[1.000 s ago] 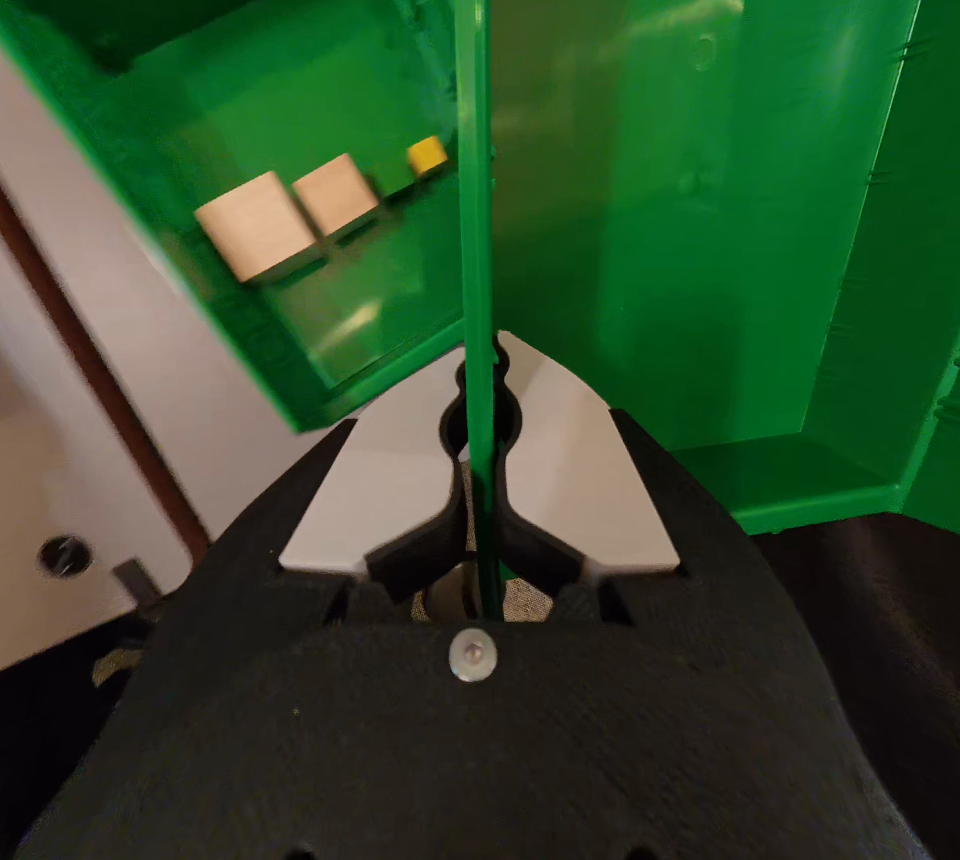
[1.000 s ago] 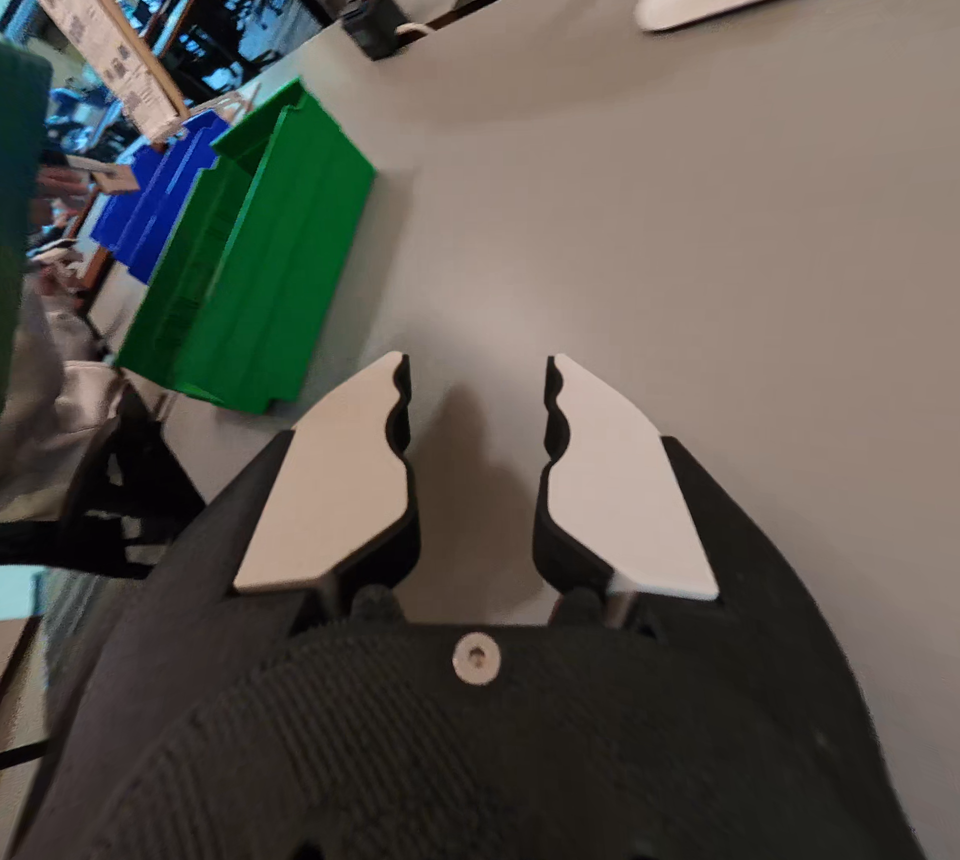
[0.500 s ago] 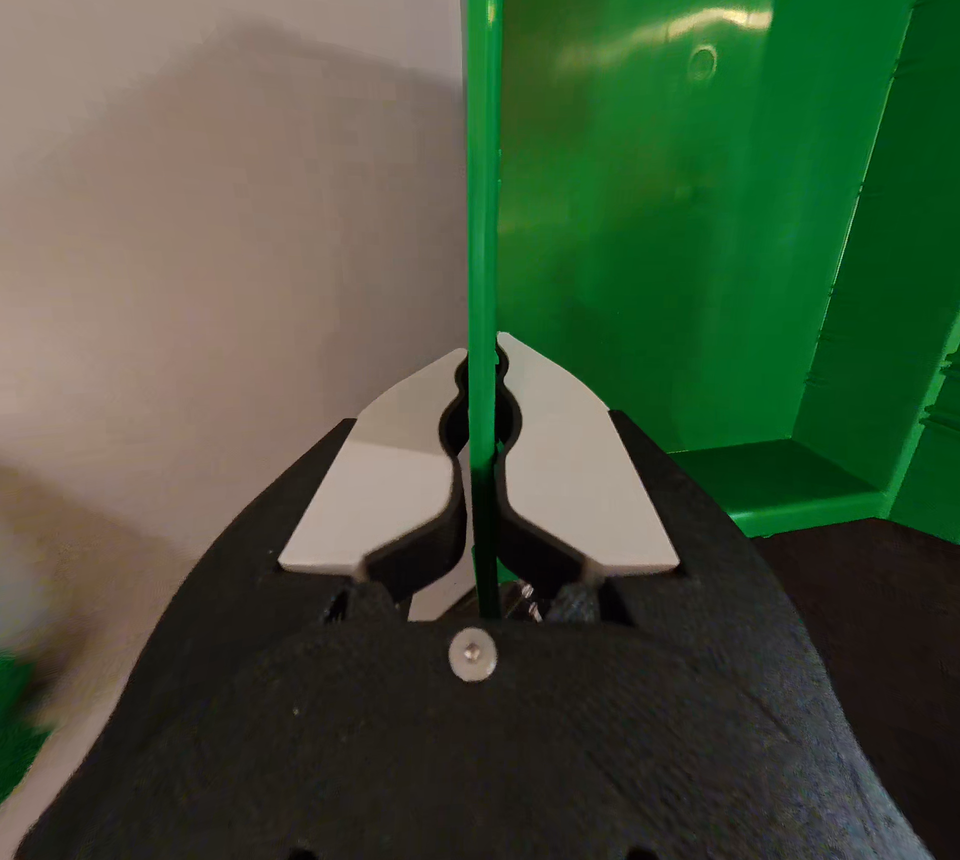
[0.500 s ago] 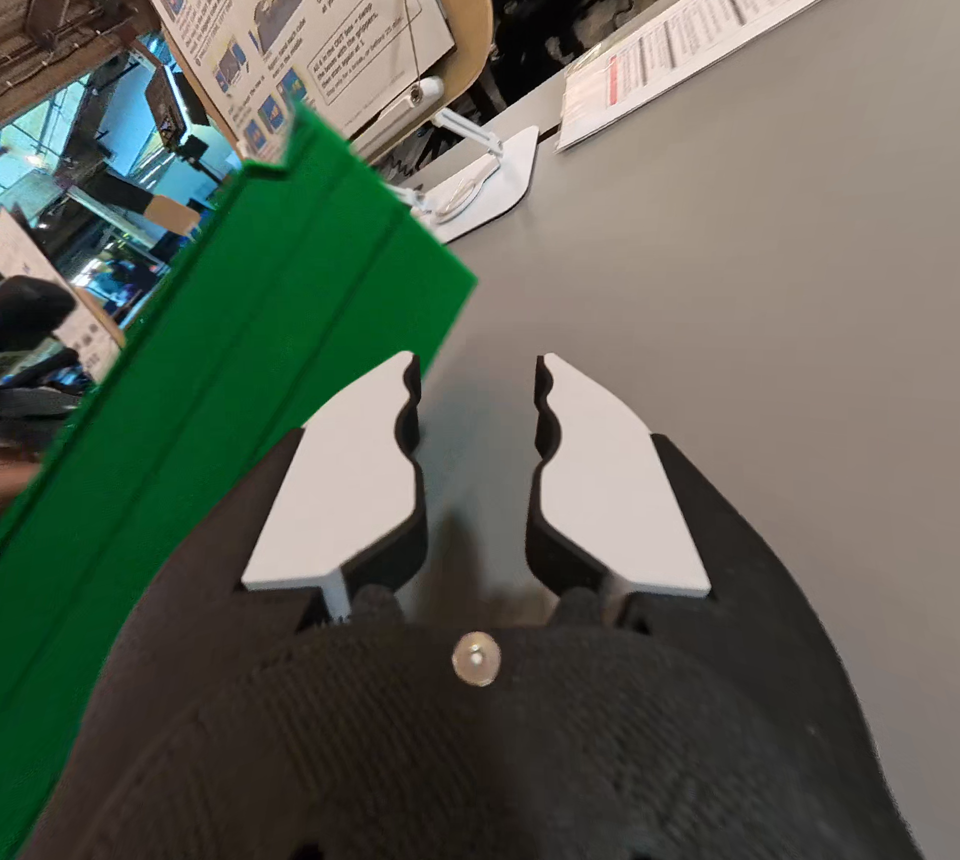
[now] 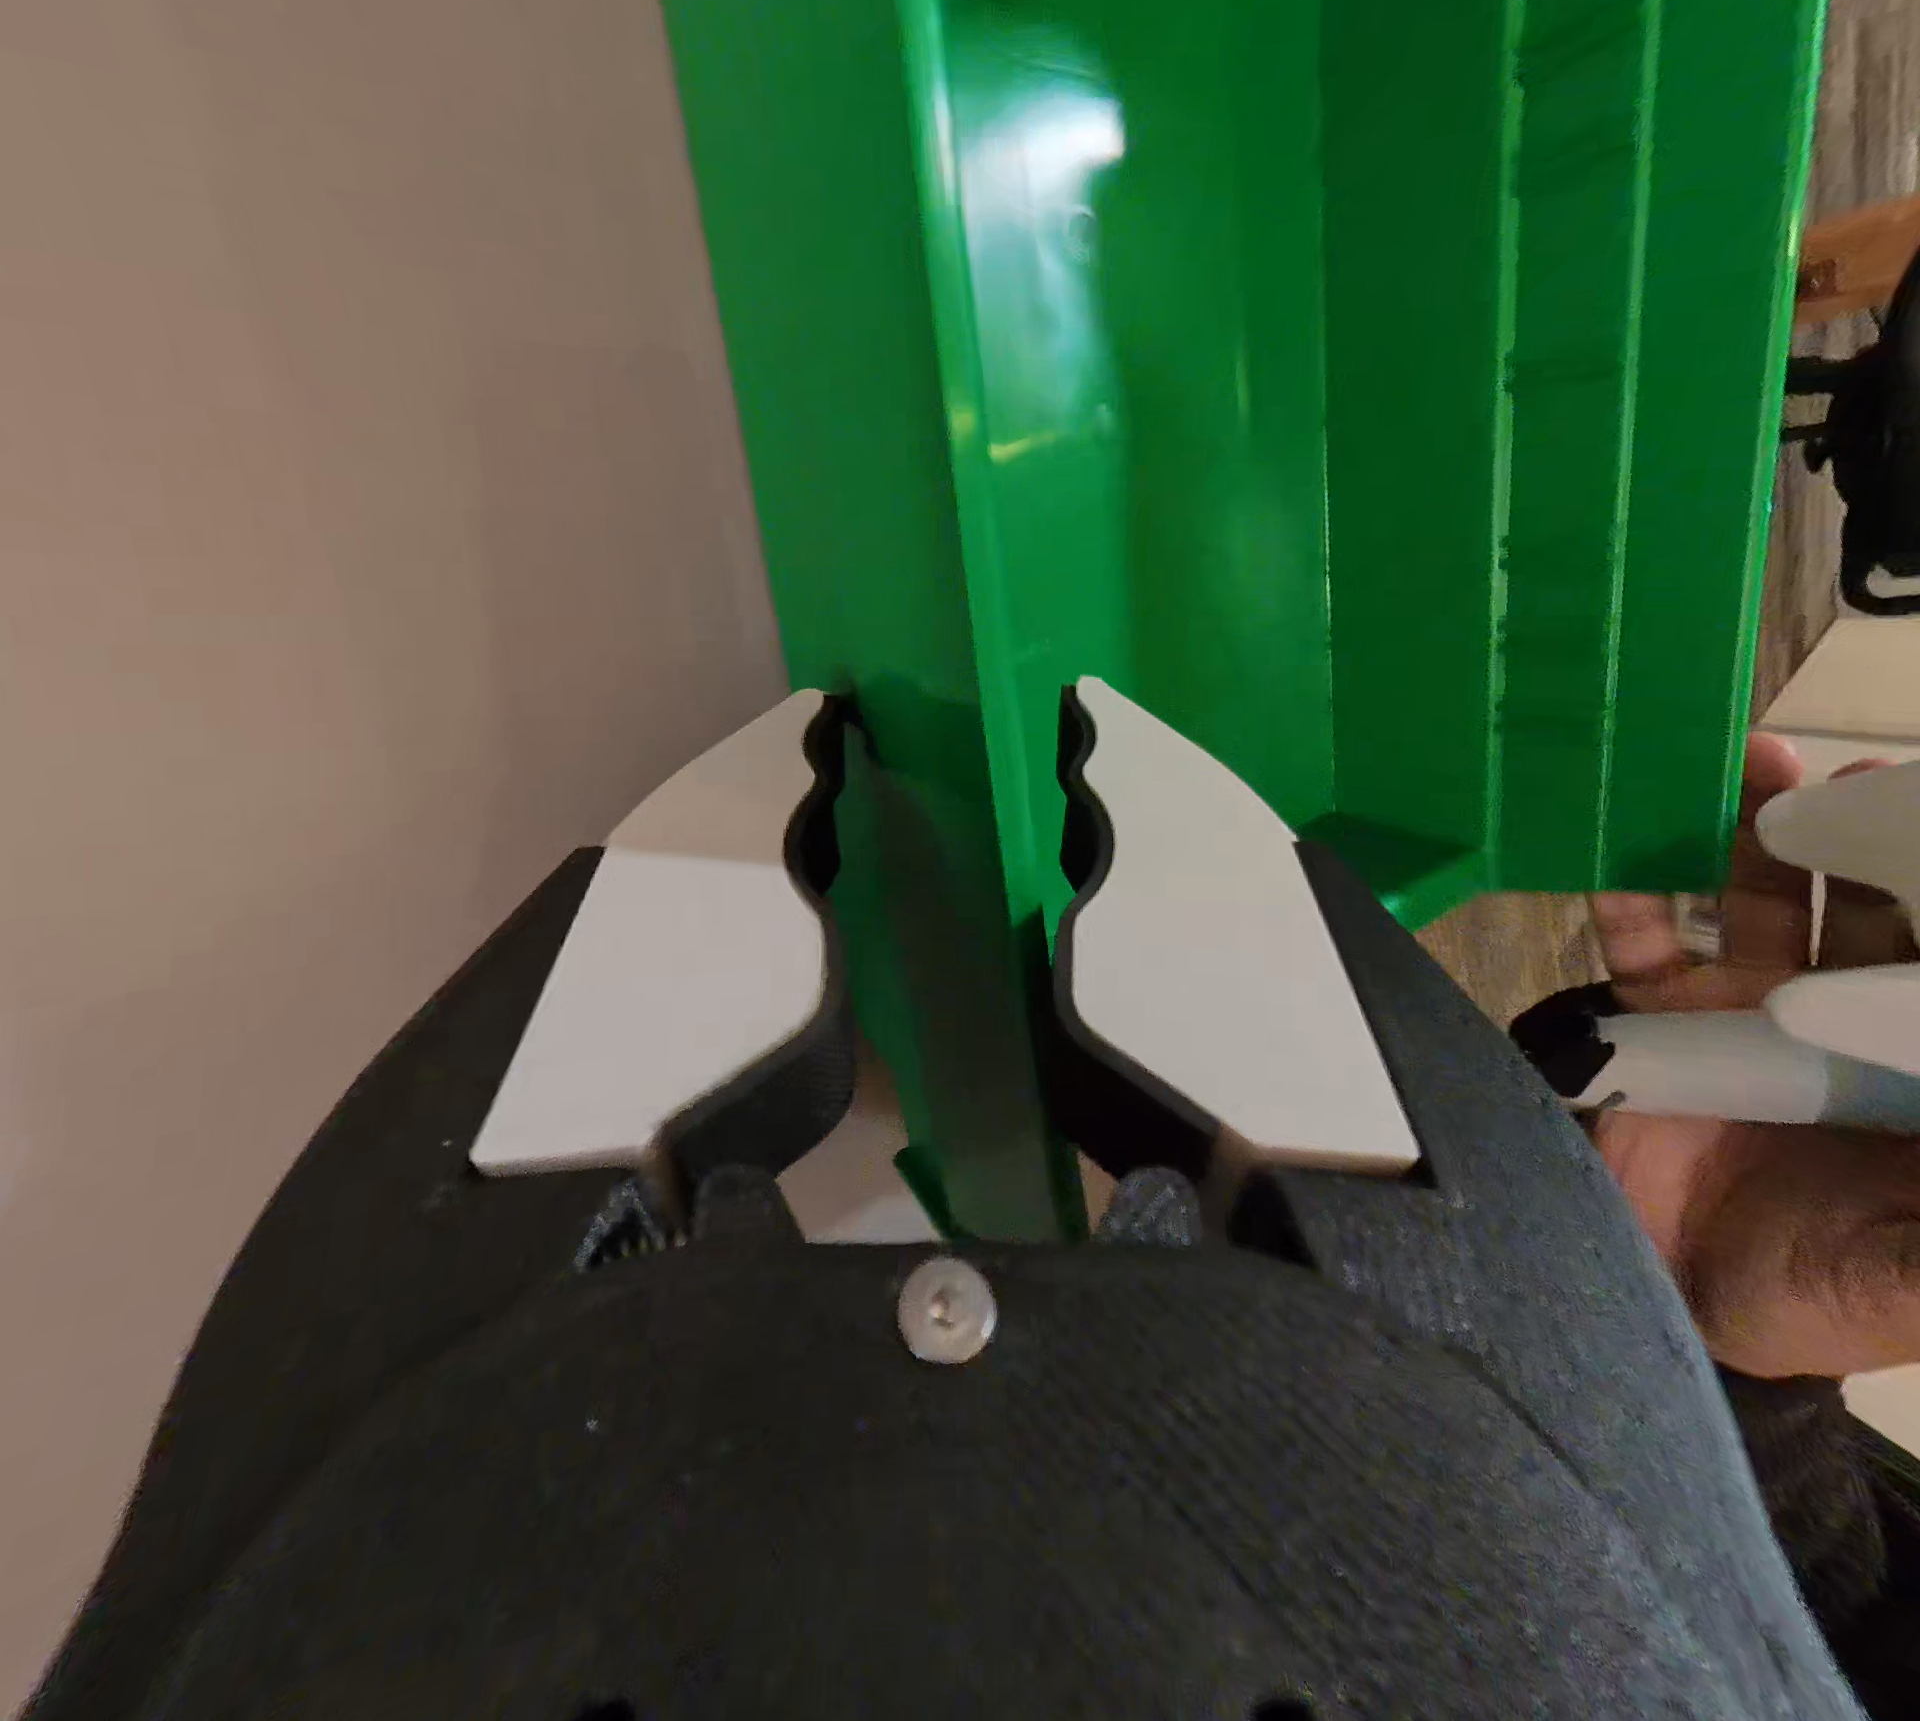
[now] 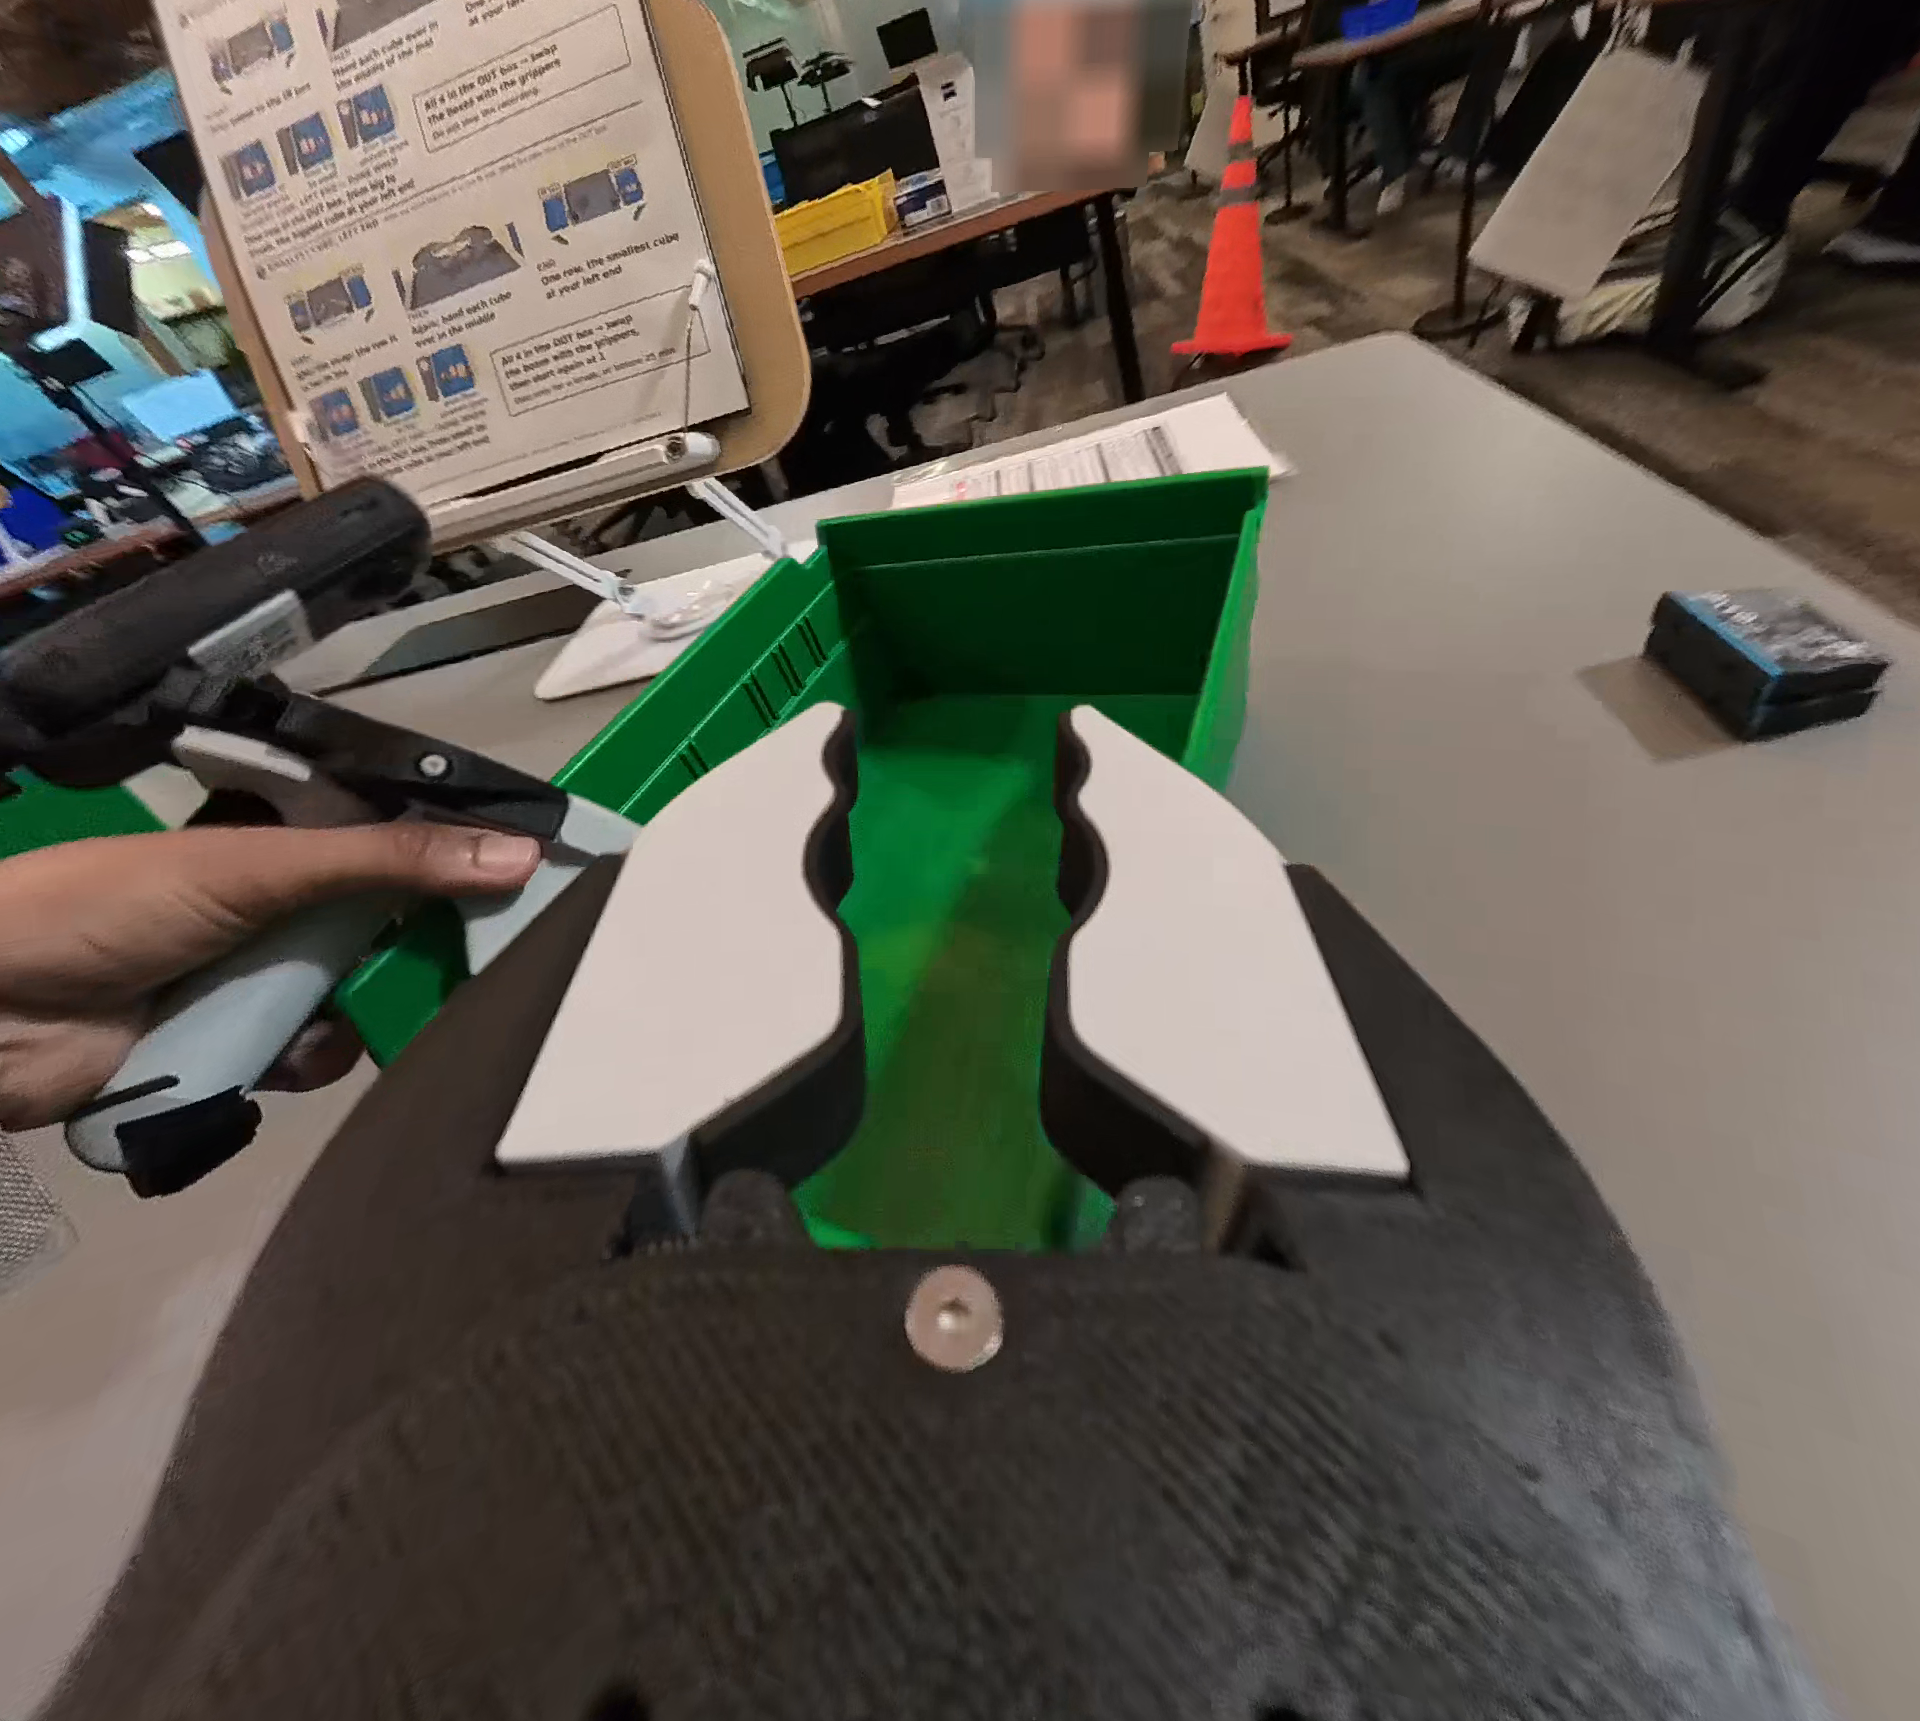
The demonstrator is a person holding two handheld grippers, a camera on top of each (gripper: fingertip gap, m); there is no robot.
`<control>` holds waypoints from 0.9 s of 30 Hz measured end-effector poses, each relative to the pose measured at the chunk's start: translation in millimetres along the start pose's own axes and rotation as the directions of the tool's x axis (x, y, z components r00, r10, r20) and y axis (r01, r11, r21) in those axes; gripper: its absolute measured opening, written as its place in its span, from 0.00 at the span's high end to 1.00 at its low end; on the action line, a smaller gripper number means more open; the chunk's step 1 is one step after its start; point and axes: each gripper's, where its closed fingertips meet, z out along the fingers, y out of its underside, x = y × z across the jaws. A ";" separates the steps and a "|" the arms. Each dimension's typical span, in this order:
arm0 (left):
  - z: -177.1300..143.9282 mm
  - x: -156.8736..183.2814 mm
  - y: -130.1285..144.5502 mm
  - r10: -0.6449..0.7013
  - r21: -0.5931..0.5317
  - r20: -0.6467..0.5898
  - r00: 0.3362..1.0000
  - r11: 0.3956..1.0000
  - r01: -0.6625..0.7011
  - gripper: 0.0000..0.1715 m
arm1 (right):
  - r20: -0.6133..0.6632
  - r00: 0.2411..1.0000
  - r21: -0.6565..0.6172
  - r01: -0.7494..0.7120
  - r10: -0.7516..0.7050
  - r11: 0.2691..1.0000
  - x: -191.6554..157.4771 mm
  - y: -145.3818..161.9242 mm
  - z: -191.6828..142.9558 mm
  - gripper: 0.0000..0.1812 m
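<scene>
Both grippers at one green bin on a grey table, fingers apart.

The left gripper [image 5: 945,705] straddles the bin's [image 5: 1195,383] left side wall: its fingers stand apart, one on either side, with gaps visible, so no clamp is evident. In the right wrist view a hand [image 6: 197,913] holds that tool level at the bin's left wall. The right gripper [image 6: 951,721] is poised over the near end of the bin [image 6: 1039,622], fingers spread, green floor visible between them, touching nothing seen. The bin rests on the table [image 6: 1558,944]; a dark box [image 6: 1766,658] lies well apart to the right, an instruction board [image 6: 416,133] beyond.
</scene>
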 end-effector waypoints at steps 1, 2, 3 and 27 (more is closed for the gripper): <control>6.1 10.8 0.7 0.004 0.001 -0.015 1.000 1.000 -0.004 0.74 | -0.013 0.999 0.004 0.029 -0.029 1.000 1.6 -0.8 -3.7 0.80; 11.7 21.6 2.6 0.012 -0.001 -0.037 0.999 1.000 -0.012 0.73 | -0.032 0.998 0.010 0.050 -0.049 0.999 4.8 -2.1 -7.9 0.80; 16.9 30.3 5.1 0.027 -0.007 -0.048 0.998 1.000 -0.028 0.71 | -0.055 0.996 0.020 0.066 -0.065 0.998 9.4 -4.3 -12.3 0.80; 67.7 121.8 -7.3 -0.067 0.078 -0.364 0.929 0.992 0.102 0.58 | -0.119 0.986 -0.052 0.109 -0.115 0.993 37.1 13.1 -40.1 0.83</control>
